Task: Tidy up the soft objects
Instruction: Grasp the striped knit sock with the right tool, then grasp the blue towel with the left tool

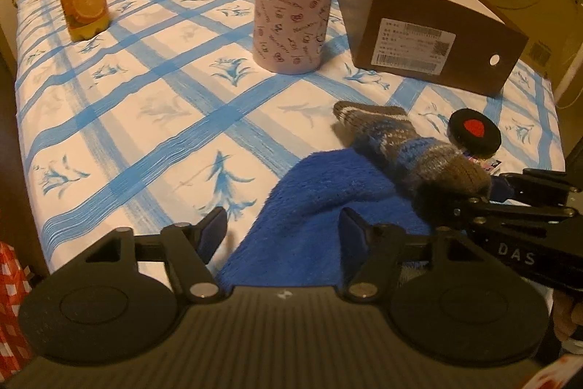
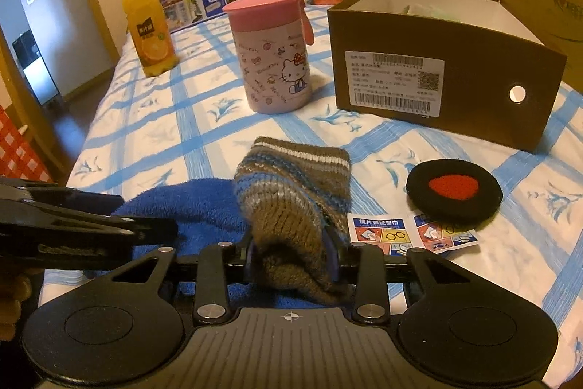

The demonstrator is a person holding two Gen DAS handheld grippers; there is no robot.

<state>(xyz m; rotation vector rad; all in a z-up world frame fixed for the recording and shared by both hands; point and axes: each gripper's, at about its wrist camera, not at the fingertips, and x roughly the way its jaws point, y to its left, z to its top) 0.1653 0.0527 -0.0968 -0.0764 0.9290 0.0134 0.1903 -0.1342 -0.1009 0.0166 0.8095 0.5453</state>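
A grey and blue striped knitted sock [image 2: 291,181] lies partly on a blue fleece cloth [image 2: 189,203] near the front of the checked sheet. My right gripper [image 2: 291,254] is shut on the sock's brown end, with the knit bunched between its pads. In the left wrist view the sock [image 1: 397,141] runs to the right gripper [image 1: 470,203] at the right edge. My left gripper [image 1: 282,230] is open over the near edge of the fleece cloth [image 1: 320,192], its left finger above bare sheet. A round black pad with a red spot [image 2: 453,188] lies to the right of the sock.
An open brown cardboard box [image 2: 455,79] stands at the back right. A pink lidded cup [image 2: 277,61] and an orange juice bottle [image 2: 149,28] stand behind the sock. Two wipe sachets [image 2: 411,232] lie beside the black pad. Cartons and tissue packs line the far edge.
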